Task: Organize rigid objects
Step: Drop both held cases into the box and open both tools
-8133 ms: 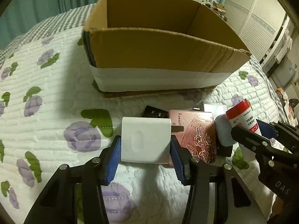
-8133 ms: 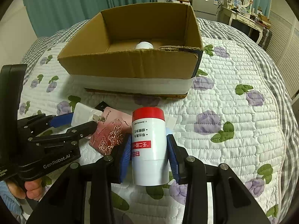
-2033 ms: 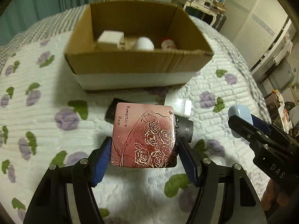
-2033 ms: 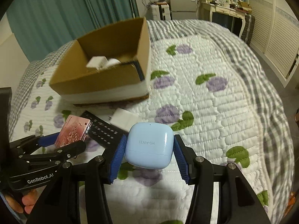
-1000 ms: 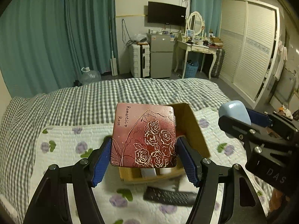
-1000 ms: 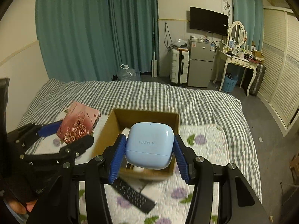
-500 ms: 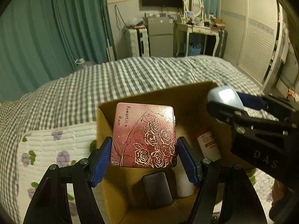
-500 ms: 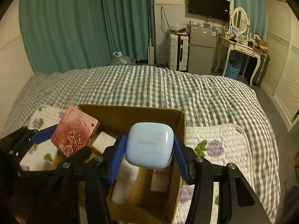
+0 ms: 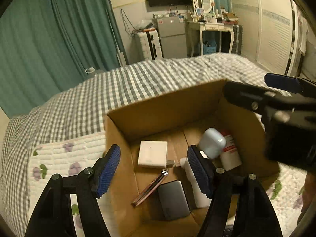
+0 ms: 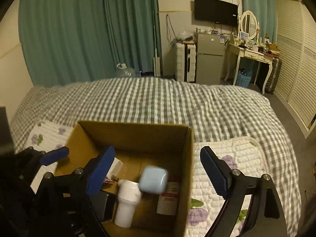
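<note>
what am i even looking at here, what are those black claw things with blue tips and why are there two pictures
The black claws are hand-held grippers: a person holds one in each hand. Each carries a wide-angle camera that looks along its two blue-padded fingers, hence two pictures, one per gripper.

The left gripper and the right gripper both stand open above a cardboard box that sits on a bed. Neither holds anything.

In the box lie a white charger, a pink case seen edge-on, a grey flat device, a white bottle and a red-and-white bottle. A pale blue earbud case is blurred above the bottles, apparently dropping in. The job is tidying these hard items into the box.
</note>
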Demonstrator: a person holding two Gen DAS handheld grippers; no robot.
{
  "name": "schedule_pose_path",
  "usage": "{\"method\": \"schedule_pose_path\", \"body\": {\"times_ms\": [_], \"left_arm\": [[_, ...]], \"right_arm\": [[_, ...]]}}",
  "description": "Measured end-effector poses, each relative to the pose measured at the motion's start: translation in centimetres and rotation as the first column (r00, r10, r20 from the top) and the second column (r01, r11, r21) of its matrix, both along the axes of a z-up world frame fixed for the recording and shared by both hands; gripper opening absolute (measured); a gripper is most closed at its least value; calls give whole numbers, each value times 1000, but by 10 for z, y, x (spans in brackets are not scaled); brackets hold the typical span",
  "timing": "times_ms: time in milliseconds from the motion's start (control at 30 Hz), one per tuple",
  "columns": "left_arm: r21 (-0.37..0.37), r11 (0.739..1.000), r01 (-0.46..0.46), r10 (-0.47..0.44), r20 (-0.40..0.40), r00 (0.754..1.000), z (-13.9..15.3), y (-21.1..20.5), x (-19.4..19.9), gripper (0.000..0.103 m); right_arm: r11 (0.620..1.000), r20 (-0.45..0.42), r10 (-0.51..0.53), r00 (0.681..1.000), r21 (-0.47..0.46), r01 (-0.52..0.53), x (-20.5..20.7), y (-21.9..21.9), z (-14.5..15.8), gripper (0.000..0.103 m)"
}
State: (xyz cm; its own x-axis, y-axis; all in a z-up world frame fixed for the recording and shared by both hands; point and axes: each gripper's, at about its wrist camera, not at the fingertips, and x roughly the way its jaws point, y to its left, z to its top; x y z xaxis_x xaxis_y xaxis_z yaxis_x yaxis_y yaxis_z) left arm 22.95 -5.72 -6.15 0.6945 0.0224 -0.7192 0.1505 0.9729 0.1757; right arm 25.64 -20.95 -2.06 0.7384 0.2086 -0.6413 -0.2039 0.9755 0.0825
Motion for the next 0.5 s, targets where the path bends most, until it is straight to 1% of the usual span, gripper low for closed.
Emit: {"method": "schedule_pose_path", "body": {"times_ms": [200, 333, 400, 500], "left_arm": [[-37, 999, -25, 27, 46, 999, 55, 9, -34, 73], [-75, 996, -50, 56, 81, 995, 94, 22, -66, 74], [-92, 994, -60, 69, 95, 993, 110, 28, -83, 74], [-100, 992, -73, 84, 102, 991, 125, 36, -103, 74]], "right_arm": [[999, 55, -24, 998, -27, 26, -38, -15, 55, 89], [999, 105, -20, 994, -48, 25, -78, -23, 95, 89], [998, 121, -15, 993, -58, 22, -98, -26, 109, 89], [997, 135, -4, 991, -72, 13, -123, -28, 124, 89]]}}
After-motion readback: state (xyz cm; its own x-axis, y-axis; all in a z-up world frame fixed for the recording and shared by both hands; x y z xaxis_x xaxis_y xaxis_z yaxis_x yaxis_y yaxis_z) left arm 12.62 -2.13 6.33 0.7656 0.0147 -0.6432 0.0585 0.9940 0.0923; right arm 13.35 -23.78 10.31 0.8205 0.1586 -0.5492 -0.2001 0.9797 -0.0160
